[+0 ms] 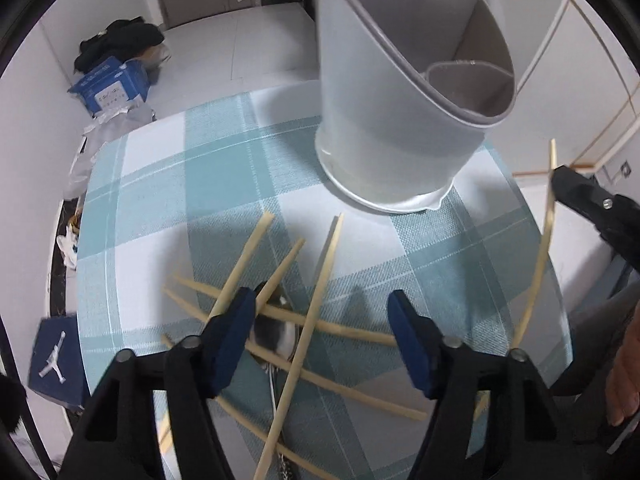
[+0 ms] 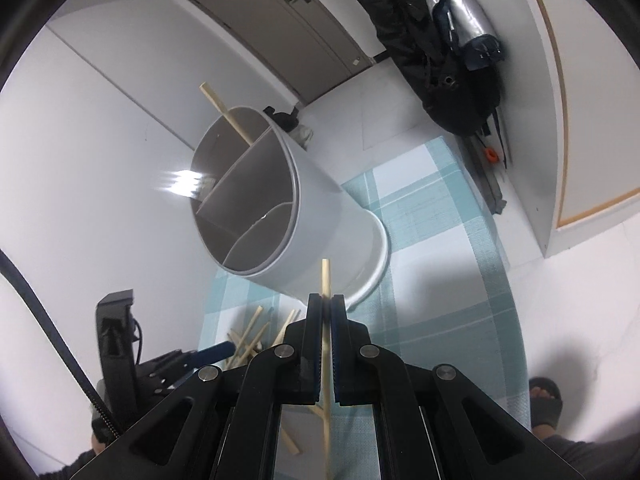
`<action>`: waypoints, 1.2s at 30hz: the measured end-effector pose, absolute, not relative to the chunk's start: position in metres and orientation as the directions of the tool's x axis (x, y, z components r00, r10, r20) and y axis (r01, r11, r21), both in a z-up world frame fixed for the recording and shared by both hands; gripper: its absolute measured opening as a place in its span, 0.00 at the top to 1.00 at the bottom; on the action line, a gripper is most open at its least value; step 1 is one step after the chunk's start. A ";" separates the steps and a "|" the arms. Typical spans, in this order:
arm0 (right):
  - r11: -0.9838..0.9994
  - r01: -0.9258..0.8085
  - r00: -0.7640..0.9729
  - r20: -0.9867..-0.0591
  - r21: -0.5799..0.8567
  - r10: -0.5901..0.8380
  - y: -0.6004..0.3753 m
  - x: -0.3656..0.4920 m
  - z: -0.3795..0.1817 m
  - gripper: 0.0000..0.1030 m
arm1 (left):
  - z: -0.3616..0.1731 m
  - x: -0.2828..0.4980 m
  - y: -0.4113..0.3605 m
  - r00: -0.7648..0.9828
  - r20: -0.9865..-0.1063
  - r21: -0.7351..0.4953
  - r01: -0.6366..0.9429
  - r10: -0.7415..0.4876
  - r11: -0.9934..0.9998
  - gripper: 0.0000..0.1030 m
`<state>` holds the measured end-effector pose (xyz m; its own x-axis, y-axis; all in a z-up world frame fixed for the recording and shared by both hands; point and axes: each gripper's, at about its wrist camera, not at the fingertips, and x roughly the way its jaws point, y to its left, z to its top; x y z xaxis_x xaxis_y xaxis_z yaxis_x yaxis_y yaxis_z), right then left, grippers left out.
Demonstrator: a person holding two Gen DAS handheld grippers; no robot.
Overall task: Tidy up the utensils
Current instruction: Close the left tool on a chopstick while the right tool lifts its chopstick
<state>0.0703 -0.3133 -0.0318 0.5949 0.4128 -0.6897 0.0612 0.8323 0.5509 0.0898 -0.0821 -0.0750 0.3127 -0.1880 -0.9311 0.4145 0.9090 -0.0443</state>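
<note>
— On the checked cloth (image 1: 168,208), what lies under the left gripper (image 1: 322,304)?

— A loose pile of chopsticks (image 1: 320,276), crossed over one another, with a metal spoon (image 1: 276,340) partly buried beneath them. The left gripper hovers just above that pile, its blue pads (image 1: 236,320) wide apart, with nothing between them.

— And the right gripper (image 2: 327,304)?

— Its jaws are pressed together on a single chopstick (image 2: 326,276). The stick stands nearly upright between the pads, its top poking out above the fingertips and its lower end hanging well below. In the left view the same stick shows at the right edge, clear of the cloth, in the black fingers (image 1: 576,184).

— Where is the holder (image 2: 288,216)?

— At the far end of the cloth, beyond the pile. It is a grey tub split into compartments. One chopstick (image 2: 228,114) already leans in the rear compartment; the near compartments look bare inside. Something shiny glints at the rim on the left side, but I cannot tell what it is.

— Anything else around?

— A blue box (image 1: 110,88) on the floor, and a door (image 2: 280,24) behind.
</note>
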 end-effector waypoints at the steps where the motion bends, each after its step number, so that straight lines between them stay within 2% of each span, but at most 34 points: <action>1: 0.828 0.060 0.596 -0.686 0.557 0.418 -0.312 0.071 -0.033 0.97 | -0.077 0.092 -0.087 0.307 -0.936 -0.028 0.424 -0.173 0.905 0.47; 4: 0.821 0.064 0.598 -0.680 0.567 0.424 -0.318 0.069 -0.032 0.97 | -0.082 0.096 -0.095 0.278 -0.947 -0.018 0.456 -0.161 0.890 0.56; 16: 0.806 0.074 0.621 -0.659 0.588 0.424 -0.326 0.061 -0.027 0.97 | -0.098 0.112 -0.100 0.199 -0.974 -0.002 0.476 -0.110 0.879 0.57; 17: 0.806 0.077 0.620 -0.661 0.587 0.422 -0.327 0.060 -0.027 0.97 | -0.098 0.113 -0.101 0.203 -0.973 -0.002 0.481 -0.114 0.877 0.59; 18: 0.806 0.080 0.620 -0.662 0.587 0.421 -0.328 0.060 -0.027 0.97 | -0.096 0.112 -0.105 0.203 -0.972 -0.003 0.492 -0.118 0.871 0.68; 22: 0.807 0.079 0.626 -0.659 0.585 0.416 -0.330 0.058 -0.025 0.97 | -0.094 0.114 -0.111 0.202 -0.971 -0.002 0.522 -0.125 0.853 0.76; 27: 0.804 0.069 0.636 -0.647 0.590 0.420 -0.330 0.056 -0.021 0.97 | -0.093 0.112 -0.113 0.205 -0.969 -0.012 0.527 -0.141 0.850 0.94; 30: 0.803 0.070 0.637 -0.646 0.591 0.421 -0.330 0.056 -0.021 0.97 | -0.094 0.111 -0.113 0.217 -0.965 -0.008 0.526 -0.144 0.850 0.98; 36: 0.809 0.060 0.645 -0.642 0.585 0.416 -0.329 0.055 -0.019 0.97 | -0.081 0.106 -0.103 0.245 -0.952 -0.056 0.455 -0.186 0.889 0.98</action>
